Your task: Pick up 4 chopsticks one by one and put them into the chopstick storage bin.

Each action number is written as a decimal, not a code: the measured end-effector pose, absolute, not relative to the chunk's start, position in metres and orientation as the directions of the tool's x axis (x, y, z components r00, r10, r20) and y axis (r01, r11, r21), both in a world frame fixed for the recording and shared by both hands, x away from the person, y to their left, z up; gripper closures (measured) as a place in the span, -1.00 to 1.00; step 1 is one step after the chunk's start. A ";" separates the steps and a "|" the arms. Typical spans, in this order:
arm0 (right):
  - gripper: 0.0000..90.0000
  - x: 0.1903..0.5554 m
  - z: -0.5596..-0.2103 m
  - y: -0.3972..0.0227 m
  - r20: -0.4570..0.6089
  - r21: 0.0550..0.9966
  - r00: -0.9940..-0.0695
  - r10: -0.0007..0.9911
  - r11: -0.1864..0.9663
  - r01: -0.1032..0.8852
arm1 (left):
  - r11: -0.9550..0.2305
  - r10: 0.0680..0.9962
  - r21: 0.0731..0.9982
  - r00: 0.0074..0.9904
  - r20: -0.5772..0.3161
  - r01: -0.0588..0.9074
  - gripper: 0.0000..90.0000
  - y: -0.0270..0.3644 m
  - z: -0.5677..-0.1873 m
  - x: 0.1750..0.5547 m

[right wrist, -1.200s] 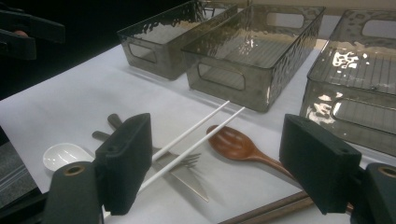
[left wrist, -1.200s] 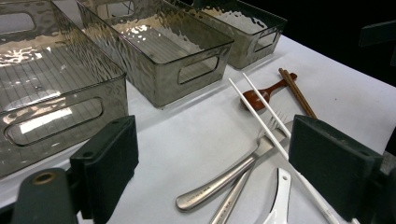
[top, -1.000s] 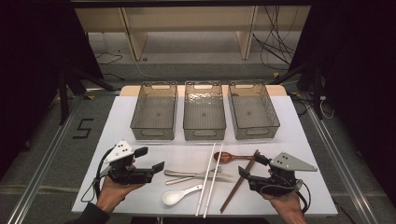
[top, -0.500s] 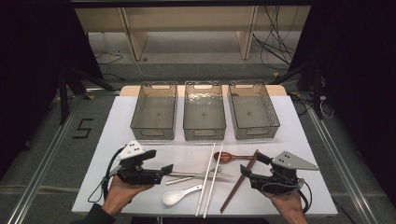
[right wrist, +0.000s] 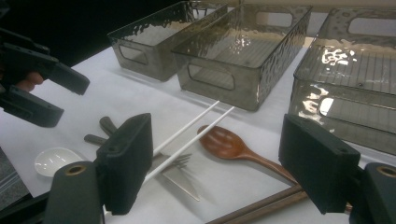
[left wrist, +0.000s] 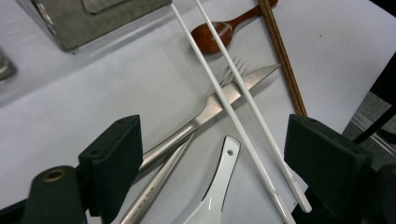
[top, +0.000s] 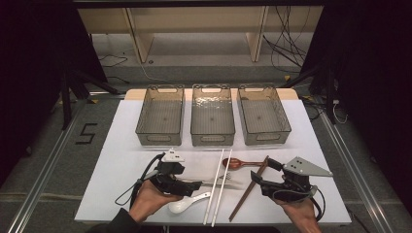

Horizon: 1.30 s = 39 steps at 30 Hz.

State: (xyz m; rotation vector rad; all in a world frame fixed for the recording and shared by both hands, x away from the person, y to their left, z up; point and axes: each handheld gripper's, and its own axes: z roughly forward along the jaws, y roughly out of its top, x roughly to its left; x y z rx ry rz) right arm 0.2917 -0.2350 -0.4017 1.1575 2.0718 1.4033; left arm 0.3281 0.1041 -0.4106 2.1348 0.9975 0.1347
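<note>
The stainless steel table knife with the serrated tip [left wrist: 187, 128] and the steel fork [left wrist: 161, 179] lie crossed on the white table top [top: 121, 160], handles toward the person's left, near the front edge and forward of the middle bin. The left gripper [top: 187, 186], a black two-jaw tool held in the person's left hand [top: 148, 200], is low over those two handles; in the left gripper view its jaws stand wide apart with both handles running between them, and nothing is clamped. Whether a jaw touches the metal cannot be told.

A pair of long white plastic chopsticks [top: 219, 185] lies across the knife blade and the fork tines, running from near the bins toward the front edge. Just beside the handles, nearer the person, rests a white ceramic soup spoon [top: 187, 203], bowl to the left. Past the chopsticks lies a reddish-brown wooden spoon [top: 241, 164], and to its right a pair of dark brown wooden chopsticks [top: 248, 188] slants toward the front edge.

The right gripper [top: 260, 177], held in the right hand [top: 299, 208], is beside the dark chopsticks with its jaws spread open and empty.

Three clear smoky plastic bins stand in a row at the back: left bin [top: 161, 133], middle bin [top: 212, 137], right bin [top: 265, 136]
</note>
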 end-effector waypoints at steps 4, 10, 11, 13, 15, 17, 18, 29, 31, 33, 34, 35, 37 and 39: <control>-0.40 0.292 -0.402 -0.235 0.129 0.893 -0.588 0.799 0.164 0.418 | -0.438 0.686 0.642 0.695 -0.213 0.629 -0.55 0.093 -0.417 0.331; -0.40 0.292 -0.402 -0.235 0.131 0.892 -0.586 0.800 0.164 0.422 | -0.481 0.669 0.597 0.709 -0.223 0.642 -0.47 0.079 -0.427 0.336; -0.40 0.292 -0.402 -0.235 0.131 0.891 -0.587 0.799 0.164 0.423 | -0.488 0.668 0.595 0.712 -0.217 0.639 -0.44 0.076 -0.428 0.337; -0.40 0.293 -0.403 -0.234 0.127 0.891 -0.588 0.799 0.168 0.421 | -0.490 0.665 0.588 0.712 -0.226 0.644 -0.38 0.071 -0.430 0.337; -0.40 0.293 -0.403 -0.234 0.127 0.890 -0.587 0.800 0.169 0.423 | -0.503 0.653 0.578 0.720 -0.232 0.642 -0.36 0.066 -0.433 0.338; -0.40 0.293 -0.403 -0.235 0.127 0.891 -0.588 0.799 0.168 0.422 | -0.514 0.650 0.566 0.723 -0.234 0.645 -0.27 0.060 -0.437 0.339; -0.40 0.293 -0.403 -0.235 0.128 0.891 -0.587 0.799 0.167 0.423 | -0.521 0.650 0.556 0.723 -0.233 0.648 -0.25 0.059 -0.440 0.341; -0.40 0.293 -0.403 -0.234 0.131 0.890 -0.591 0.796 0.168 0.424 | -0.544 0.647 0.526 0.726 -0.234 0.654 0.05 0.049 -0.450 0.352; -0.40 0.293 -0.403 -0.234 0.130 0.890 -0.591 0.796 0.170 0.424 | -0.547 0.648 0.516 0.724 -0.238 0.659 0.11 0.047 -0.455 0.354; -0.40 0.293 -0.403 -0.234 0.130 0.890 -0.591 0.796 0.169 0.424 | -0.555 0.644 0.515 0.729 -0.233 0.654 0.13 0.045 -0.455 0.354; -0.40 0.293 -0.403 -0.234 0.132 0.890 -0.592 0.795 0.168 0.424 | -0.560 0.640 0.514 0.734 -0.228 0.649 0.14 0.044 -0.455 0.353; -0.40 0.293 -0.403 -0.234 0.133 0.890 -0.593 0.794 0.167 0.424 | -0.563 0.638 0.512 0.735 -0.229 0.649 0.15 0.044 -0.455 0.353; -0.40 0.293 -0.403 -0.234 0.132 0.890 -0.593 0.794 0.168 0.424 | -0.563 0.637 0.514 0.736 -0.229 0.647 0.19 0.043 -0.456 0.354; -0.40 0.293 -0.403 -0.234 0.132 0.890 -0.593 0.795 0.168 0.423 | -0.561 0.640 0.509 0.732 -0.232 0.652 0.20 0.042 -0.458 0.355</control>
